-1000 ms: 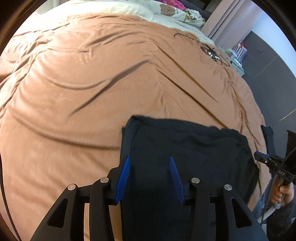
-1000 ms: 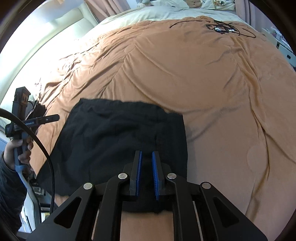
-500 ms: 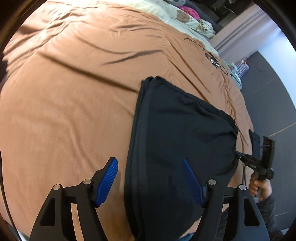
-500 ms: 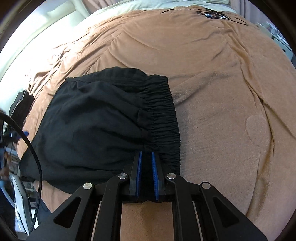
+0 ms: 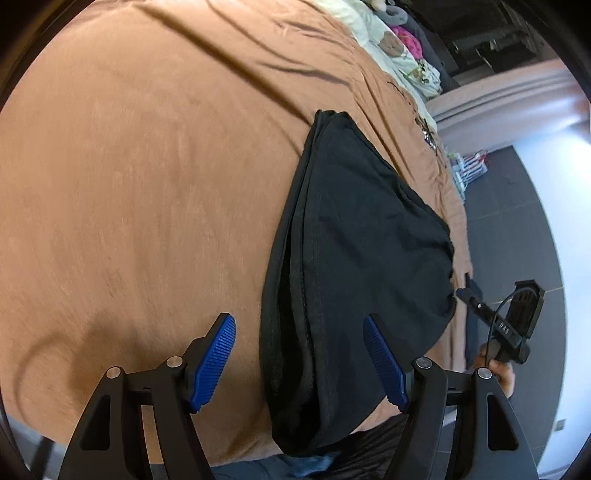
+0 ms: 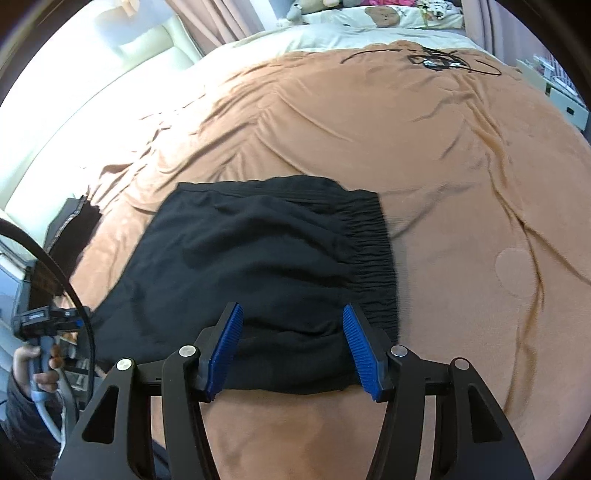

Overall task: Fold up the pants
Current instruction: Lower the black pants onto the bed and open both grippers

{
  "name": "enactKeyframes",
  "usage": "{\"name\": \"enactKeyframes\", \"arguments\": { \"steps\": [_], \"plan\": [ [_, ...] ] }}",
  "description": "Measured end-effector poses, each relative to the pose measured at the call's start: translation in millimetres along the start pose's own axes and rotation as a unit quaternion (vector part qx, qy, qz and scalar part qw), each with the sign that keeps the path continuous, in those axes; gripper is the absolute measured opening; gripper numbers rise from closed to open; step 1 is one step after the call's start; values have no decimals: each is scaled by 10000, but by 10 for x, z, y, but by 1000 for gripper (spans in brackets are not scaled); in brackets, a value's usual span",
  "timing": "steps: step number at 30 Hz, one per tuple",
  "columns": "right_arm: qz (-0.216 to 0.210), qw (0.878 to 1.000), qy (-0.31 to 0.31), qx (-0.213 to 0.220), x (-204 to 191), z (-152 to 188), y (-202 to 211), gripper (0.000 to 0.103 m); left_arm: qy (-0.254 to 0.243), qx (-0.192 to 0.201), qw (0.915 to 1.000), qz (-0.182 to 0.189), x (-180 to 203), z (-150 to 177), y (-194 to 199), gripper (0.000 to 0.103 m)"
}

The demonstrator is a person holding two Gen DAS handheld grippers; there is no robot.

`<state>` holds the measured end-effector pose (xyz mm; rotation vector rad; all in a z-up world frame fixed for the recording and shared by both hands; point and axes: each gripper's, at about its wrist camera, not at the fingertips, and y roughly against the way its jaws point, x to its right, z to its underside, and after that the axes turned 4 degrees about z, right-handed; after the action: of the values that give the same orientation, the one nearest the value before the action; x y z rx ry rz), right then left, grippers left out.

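On the brown bedspread (image 6: 332,122) near the bed's edge, your black pants (image 6: 258,266) lie folded flat. Your left gripper (image 5: 299,360) has its jaws spread wide, gripping nothing; your right gripper (image 6: 293,349) likewise stands released above the waistband end.

One pair of black pants (image 6: 258,273), folded into a single stack, lying on one bed. One brown blanket (image 6: 369,129) covering that bed, under the pants. Two grippers: left gripper (image 5: 300,363) and right gripper (image 6: 293,349), each with two blue pads, four pads total. One bear-print pillow (image 6: 388,16) at the head of the bed, far beyond the pants. One round patch (image 6: 517,271) on the blanket, right of the pants.
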<state>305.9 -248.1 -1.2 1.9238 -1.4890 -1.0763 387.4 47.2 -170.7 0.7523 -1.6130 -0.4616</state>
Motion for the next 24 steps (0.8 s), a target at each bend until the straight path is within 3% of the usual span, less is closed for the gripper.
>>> {"name": "enactKeyframes", "arguments": {
  "steps": [12,18,21,22,24],
  "plan": [
    [-472,9988,154,-46,-172,59,-66,55,510,-138,9951,832,-69,90,-63,73],
    [-735,9967,312,-142,-349,71,-167,55,400,-268,9951,867,1,247,-69,73],
    [-820,9955,444,-136,-470,64,-199,55,430,-178,9959,770,-22,280,-42,60],
    [-848,9951,497,-141,-508,59,-213,55,434,-158,9966,685,-39,294,-31,51],
    [-872,9941,615,-185,-585,61,-255,44,485,-128,9968,616,-79,313,-13,40]
  ]
}}
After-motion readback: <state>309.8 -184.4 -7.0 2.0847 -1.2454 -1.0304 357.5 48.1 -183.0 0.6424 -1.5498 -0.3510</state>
